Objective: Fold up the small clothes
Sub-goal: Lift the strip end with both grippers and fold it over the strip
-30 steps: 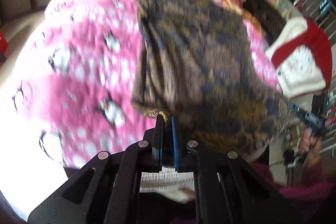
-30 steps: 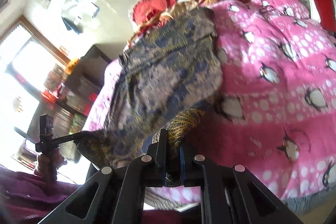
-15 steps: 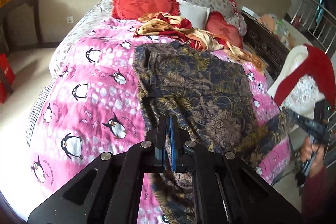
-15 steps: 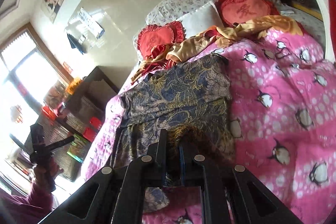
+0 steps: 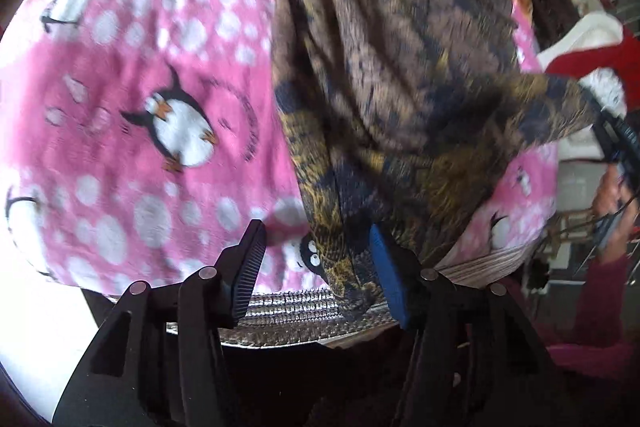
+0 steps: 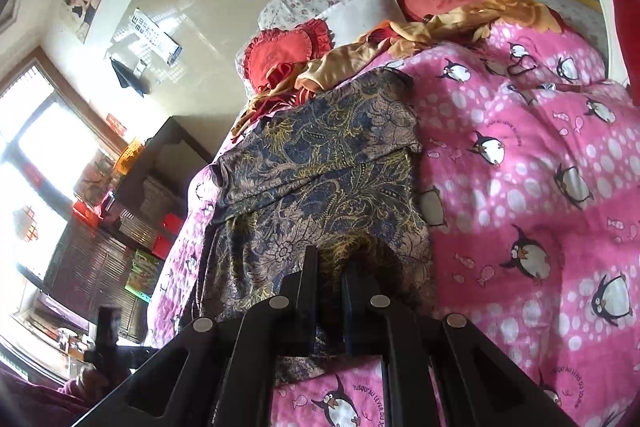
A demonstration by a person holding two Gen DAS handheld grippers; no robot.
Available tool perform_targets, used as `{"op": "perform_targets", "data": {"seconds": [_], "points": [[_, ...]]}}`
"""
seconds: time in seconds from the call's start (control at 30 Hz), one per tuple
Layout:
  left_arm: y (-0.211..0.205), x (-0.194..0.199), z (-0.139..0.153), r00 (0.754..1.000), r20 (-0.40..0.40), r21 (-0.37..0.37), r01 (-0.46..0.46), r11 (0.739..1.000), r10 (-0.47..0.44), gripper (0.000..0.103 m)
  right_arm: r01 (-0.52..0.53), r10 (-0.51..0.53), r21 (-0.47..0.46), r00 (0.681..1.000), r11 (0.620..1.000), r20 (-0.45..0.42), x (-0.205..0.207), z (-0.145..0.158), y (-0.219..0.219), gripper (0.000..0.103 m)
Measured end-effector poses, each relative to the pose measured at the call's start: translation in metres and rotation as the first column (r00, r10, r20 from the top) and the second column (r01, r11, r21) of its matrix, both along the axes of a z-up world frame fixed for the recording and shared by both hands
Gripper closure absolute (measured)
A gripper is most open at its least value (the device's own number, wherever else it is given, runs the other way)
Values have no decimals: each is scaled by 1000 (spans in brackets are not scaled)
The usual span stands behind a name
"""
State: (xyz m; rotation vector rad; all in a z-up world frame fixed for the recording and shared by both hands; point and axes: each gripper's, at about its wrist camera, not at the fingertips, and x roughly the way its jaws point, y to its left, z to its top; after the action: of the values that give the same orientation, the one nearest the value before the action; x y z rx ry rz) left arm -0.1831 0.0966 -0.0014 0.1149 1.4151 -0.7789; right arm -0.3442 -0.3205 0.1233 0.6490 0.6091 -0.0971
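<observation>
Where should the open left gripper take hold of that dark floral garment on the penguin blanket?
Probably the near hem corner of the floral garment, which droops over the bed edge between the left gripper fingers. Come from the foot of the bed, closing across that thin edge. The right gripper seems clamped on the other corner.

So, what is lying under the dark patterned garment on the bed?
The pink penguin blanket lies under the patterned garment and shows all around it. Whatever is beneath the garment's middle is covered.
</observation>
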Motion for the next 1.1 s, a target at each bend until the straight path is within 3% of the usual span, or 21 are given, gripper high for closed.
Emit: {"op": "perform_targets", "data": {"seconds": [0.07, 0.17, 0.3, 0.33, 0.37, 0.4, 0.47, 0.57, 0.7, 0.83, 1.1], "points": [[-8, -4, 0, 1000, 7, -32, 3, 999, -3, 49, 5, -5, 7, 1000, 1000, 1, -1, -1, 0, 94], [-24, -10, -7, 998, -45, -63, 51, 997, -54, 49, 2, -2, 1, 1000, 1000, 2, -2, 0, 2, 94], [-35, -18, -6, 995, 9, -45, 96, 994, -96, 52, -2, 2, -1, 1000, 1000, 5, -3, 1, 3, 94], [-34, -17, -5, 996, 14, -47, 93, 994, -93, 62, -1, 1, 1, 1000, 1000, 3, -3, 0, 3, 94], [-32, -13, -4, 996, 12, -55, 87, 995, -86, 95, 0, 0, 3, 1000, 1000, 2, -3, -1, 3, 94], [-32, -10, -2, 997, 3, -65, 82, 995, -82, 99, 0, 0, 3, 1000, 1000, 0, -3, 0, 4, 94], [-27, -4, 8, 997, 7, -121, 75, 990, -74, 99, -2, 2, -2, 1000, 1000, 3, -2, 2, 4, 94], [-21, 9, 39, 995, 95, -200, 60, 978, -42, 99, -5, 5, -2, 1000, 1000, 28, 2, 9, 2, 94], [-9, 44, 85, 981, 178, -321, -13, 947, 74, 99, 10, -9, -14, 997, 1000, 73, 12, 23, -4, 94], [-6, 83, 118, 958, 230, -395, -69, 916, 172, 99, 47, -45, -13, 993, 999, 113, 27, 35, -16, 94], [-59, 158, 139, 922, 318, -393, -83, 916, 220, 99, 107, -103, -26, 987, 994, 121, 92, 46, -54, 94]]}}
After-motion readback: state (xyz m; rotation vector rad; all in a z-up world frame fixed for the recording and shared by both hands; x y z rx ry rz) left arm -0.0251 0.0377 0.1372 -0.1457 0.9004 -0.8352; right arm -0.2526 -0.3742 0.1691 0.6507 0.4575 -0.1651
